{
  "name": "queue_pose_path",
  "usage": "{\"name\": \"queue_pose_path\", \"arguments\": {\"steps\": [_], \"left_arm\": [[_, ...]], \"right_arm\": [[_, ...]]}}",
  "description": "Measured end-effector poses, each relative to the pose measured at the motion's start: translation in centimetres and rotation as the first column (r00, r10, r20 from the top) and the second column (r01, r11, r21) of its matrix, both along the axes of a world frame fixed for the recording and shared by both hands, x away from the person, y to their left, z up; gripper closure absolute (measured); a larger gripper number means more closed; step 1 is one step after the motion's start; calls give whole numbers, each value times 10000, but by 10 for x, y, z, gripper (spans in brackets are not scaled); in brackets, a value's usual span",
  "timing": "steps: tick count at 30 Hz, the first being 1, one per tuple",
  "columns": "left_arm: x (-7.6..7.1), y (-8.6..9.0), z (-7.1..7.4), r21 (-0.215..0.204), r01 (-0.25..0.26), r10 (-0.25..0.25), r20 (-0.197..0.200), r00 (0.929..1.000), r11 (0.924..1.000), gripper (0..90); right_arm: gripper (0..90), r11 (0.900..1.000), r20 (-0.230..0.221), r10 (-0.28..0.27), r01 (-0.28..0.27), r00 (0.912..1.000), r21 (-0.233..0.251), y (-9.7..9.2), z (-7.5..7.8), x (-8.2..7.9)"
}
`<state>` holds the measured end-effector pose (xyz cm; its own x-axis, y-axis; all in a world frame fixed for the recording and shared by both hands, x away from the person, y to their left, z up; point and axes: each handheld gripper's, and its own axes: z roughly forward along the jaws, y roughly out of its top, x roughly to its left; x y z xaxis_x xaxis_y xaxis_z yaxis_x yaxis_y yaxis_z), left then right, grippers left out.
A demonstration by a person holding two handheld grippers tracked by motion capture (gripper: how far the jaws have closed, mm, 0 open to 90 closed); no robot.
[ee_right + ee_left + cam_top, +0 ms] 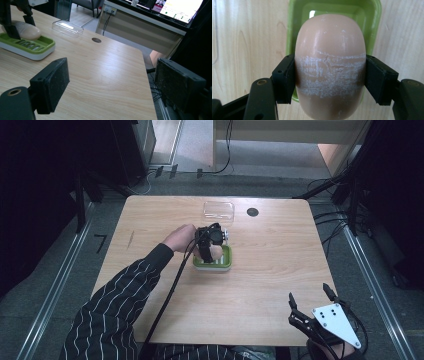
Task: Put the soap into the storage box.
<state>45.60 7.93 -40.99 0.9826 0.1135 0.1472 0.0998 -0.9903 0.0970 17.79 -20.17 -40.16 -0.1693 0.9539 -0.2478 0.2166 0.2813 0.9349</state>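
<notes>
A pale beige bar of soap [329, 67] with white scuff marks is clamped between the two black pads of my left gripper [329, 80], just above the green soap dish [297, 15]. From the high view the left gripper [209, 247] hangs over the green dish [227, 262] near the table's middle, and the soap [216, 252] shows under it. In the right gripper view the soap [28, 31] lies low over the green-and-white dish [37, 48] at far left. My right gripper [310, 302] stands open at the table's front right corner, its pads [53, 80] wide apart with nothing between.
A clear plastic lid [218, 210] lies at the back of the wooden table [270, 265], with a round dark cable hole [252, 212] to its right. A cable trails from the left gripper toward the front edge. The table's right edge is close to the right gripper.
</notes>
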Motion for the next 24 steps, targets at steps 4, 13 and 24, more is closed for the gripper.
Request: {"name": "queue_pose_path", "arguments": {"steps": [4,13,24], "left_arm": [[4,-3,-5,2,40,-40,-121,9999,10000,336],[10,-4,-13,155,-21,25,-262,9997,9999,336],[11,-5,-18,62,-31,33,-319,9995,10000,335]], "right_arm": [[134,10000,-25,-2,2,10000,18,0,0,0],[134,10000,7,37,-37,10000,3,0,0,0],[134,10000,43,69,-69,10000,-48,0,0,1]]}}
